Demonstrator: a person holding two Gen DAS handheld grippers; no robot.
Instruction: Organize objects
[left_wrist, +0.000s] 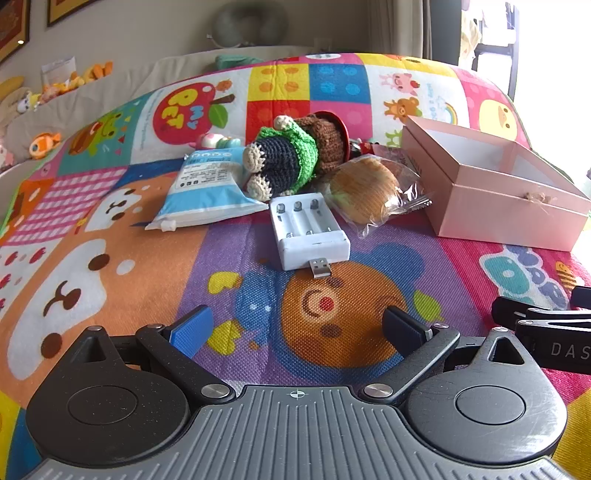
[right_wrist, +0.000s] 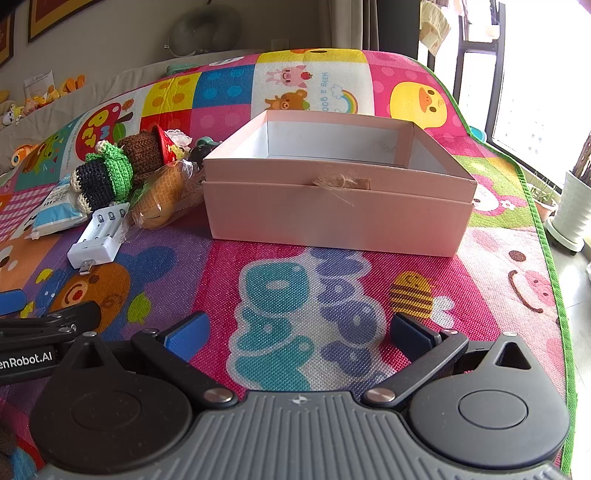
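Observation:
A pink open box (right_wrist: 332, 214) stands on the colourful play mat, empty inside; it also shows in the left wrist view (left_wrist: 491, 206) at the right. Left of it lie a white battery charger (left_wrist: 306, 230) (right_wrist: 98, 240), a wrapped bun (left_wrist: 365, 190) (right_wrist: 159, 201), a crochet doll (left_wrist: 291, 155) (right_wrist: 110, 173) and a blue-white pouch (left_wrist: 207, 188) (right_wrist: 55, 214). My left gripper (left_wrist: 295, 328) is open and empty, just short of the charger. My right gripper (right_wrist: 299, 332) is open and empty, in front of the box.
The mat (right_wrist: 295, 295) covers a raised surface whose right edge drops to the floor by a window, with a white plant pot (right_wrist: 572, 214) there. Plush toys (left_wrist: 44, 144) sit on a couch at the far left. Small toys lie behind the doll.

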